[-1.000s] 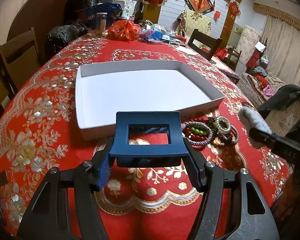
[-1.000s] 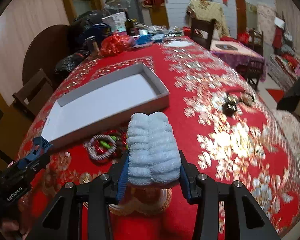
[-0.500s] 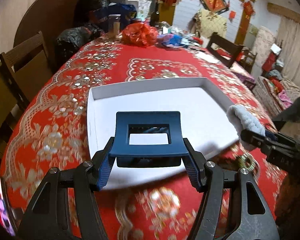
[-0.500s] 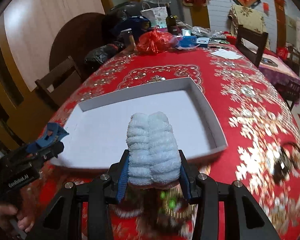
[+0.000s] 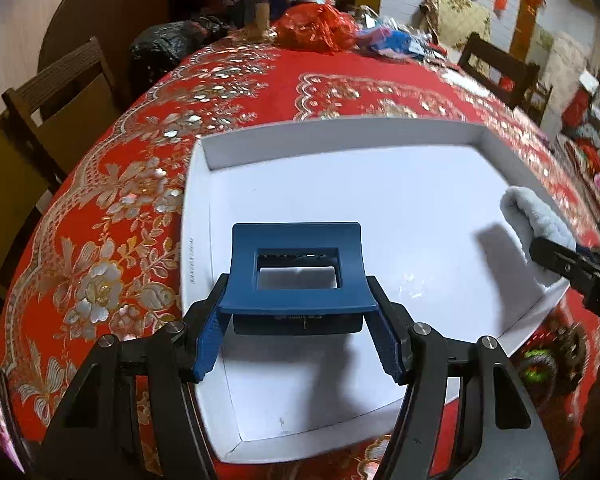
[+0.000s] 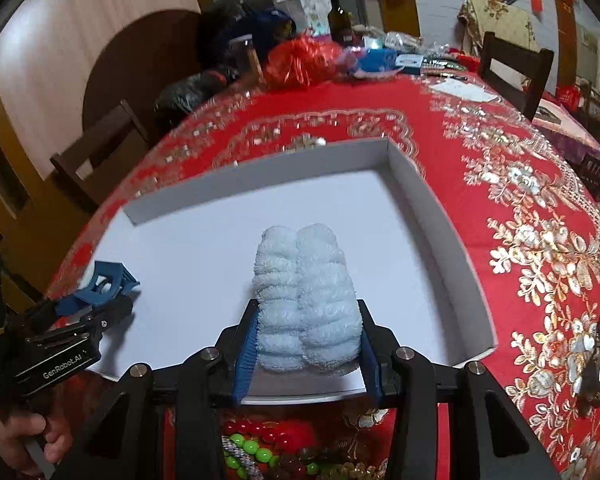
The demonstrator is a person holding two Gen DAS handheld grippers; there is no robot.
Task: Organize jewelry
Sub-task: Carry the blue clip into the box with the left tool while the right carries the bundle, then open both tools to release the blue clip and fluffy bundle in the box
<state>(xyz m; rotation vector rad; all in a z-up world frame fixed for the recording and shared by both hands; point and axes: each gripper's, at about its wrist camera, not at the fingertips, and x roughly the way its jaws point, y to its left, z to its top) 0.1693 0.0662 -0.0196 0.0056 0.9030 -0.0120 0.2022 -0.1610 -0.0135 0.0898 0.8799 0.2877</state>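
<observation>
A blue hair clip [image 5: 296, 276] is held crosswise between the fingers of the left gripper [image 5: 298, 338], above the near left part of a shallow white tray [image 5: 340, 140]. A pale blue rolled cloth [image 6: 306, 300] is clamped upright in the right gripper [image 6: 306, 354], above the near right part of the same tray. Both grippers are set at a middling width, fixed by what is gripped. In the right wrist view the left gripper, with its clip, is seen at the tray's left edge, carried by a hand [image 6: 14, 438].

The tray lies on a worktop covered by a red and gold cloth [image 5: 112, 216]. Nothing is seen lying on the visible part of the tray floor. A heap of bead bracelets [image 6: 268, 450] lies on the covering just outside the tray's near edge, partly hidden beneath the right gripper. A dark piece with loops [image 6: 598, 364], too blurred to identify, lies well apart to the right. Bags and a bottle are noted at the far end of the worktop.

The step in hand is judged to be placement of the first two items into the tray; sorting has barely begun. For the next move each item should be lowered until it rests on the tray floor before release, the two kept well apart. The cloth roll may unfurl or topple when released, so it is best laid on its side. The bracelets remain to be collected.
</observation>
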